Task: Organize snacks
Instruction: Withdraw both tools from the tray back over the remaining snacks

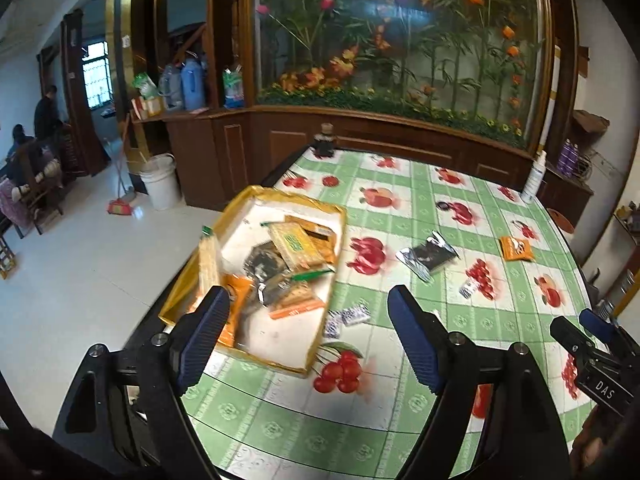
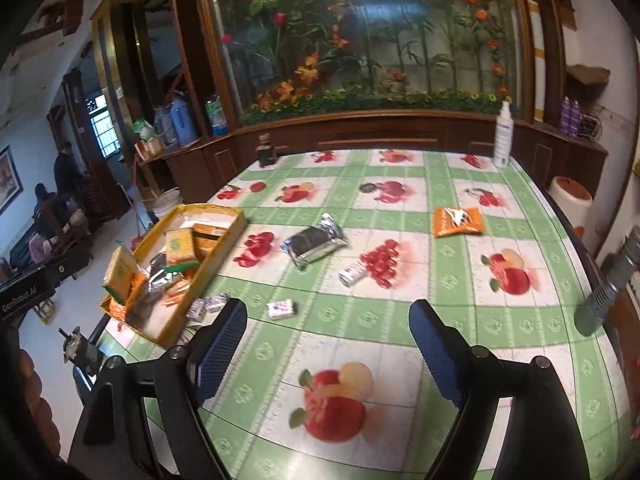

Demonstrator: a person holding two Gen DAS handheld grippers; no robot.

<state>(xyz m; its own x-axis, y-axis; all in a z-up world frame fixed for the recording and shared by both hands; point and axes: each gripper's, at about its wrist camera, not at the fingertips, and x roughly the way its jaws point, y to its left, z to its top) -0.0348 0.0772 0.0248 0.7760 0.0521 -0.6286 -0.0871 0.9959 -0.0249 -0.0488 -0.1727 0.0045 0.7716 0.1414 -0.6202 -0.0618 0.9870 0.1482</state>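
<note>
We hold the left gripper (image 1: 308, 316) and right gripper (image 2: 328, 332) with jaws apart, nothing between them. One yellow tray (image 2: 230, 227) of piled snacks sits at ten o'clock; one silver packet (image 2: 314, 244), one orange packet (image 2: 458, 221) and four small wrapped sweets (image 2: 282, 309) lie loose on the table (image 2: 520, 332).

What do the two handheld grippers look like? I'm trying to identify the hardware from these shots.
Both are built alike: the left gripper and right gripper have black frames with silver bolts and two dark blue fingers with ribbed, textured pads. Seen from the left wrist, the right gripper's black body reads "DAS" in white. At the right view's left edge, a black body reads "GenRobot.AI".
</note>
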